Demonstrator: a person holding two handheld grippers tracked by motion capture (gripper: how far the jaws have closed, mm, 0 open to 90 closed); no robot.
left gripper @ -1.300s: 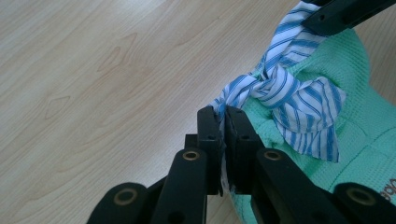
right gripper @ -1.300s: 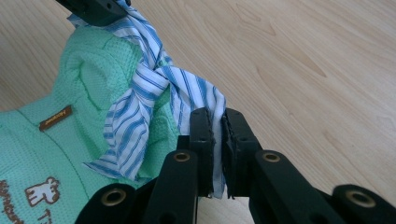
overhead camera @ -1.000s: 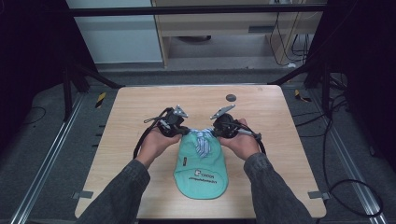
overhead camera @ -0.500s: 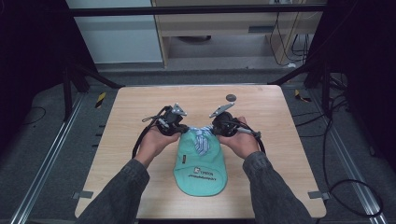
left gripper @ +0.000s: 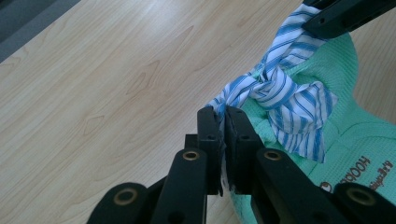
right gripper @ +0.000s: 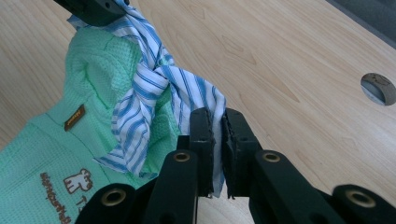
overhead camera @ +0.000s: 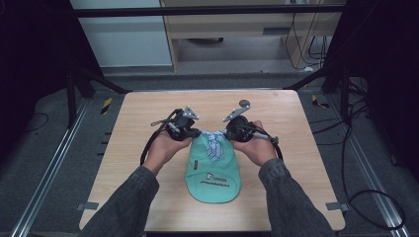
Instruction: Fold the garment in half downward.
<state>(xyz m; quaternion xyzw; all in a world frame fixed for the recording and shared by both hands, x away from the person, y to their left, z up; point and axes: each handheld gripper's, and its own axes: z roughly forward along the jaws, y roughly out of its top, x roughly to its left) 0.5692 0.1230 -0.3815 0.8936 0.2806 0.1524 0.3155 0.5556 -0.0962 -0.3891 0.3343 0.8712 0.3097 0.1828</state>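
A mint-green waffle-knit garment (overhead camera: 212, 170) lies flat on the wooden bench (overhead camera: 133, 133), near the middle and toward the near edge, with a small printed logo and lettering facing up. At its far end a blue-and-white striped tie (overhead camera: 213, 143) is knotted at the collar, its loose tail hanging down over the green fabric.

The left gripper (left gripper: 223, 122) has its fingers clenched on one end of the striped tie, the cloth pinched between the pads just left of the knot. The right gripper (right gripper: 217, 122) is likewise clenched on the other end of the tie, a strip of striped fabric caught between its fingers. In the high view the two grippers sit either side of the knot, close together, with the tie stretched between them.

A round grey cable hole (right gripper: 379, 87) sits in the bench toward the far right, well apart from the garment.
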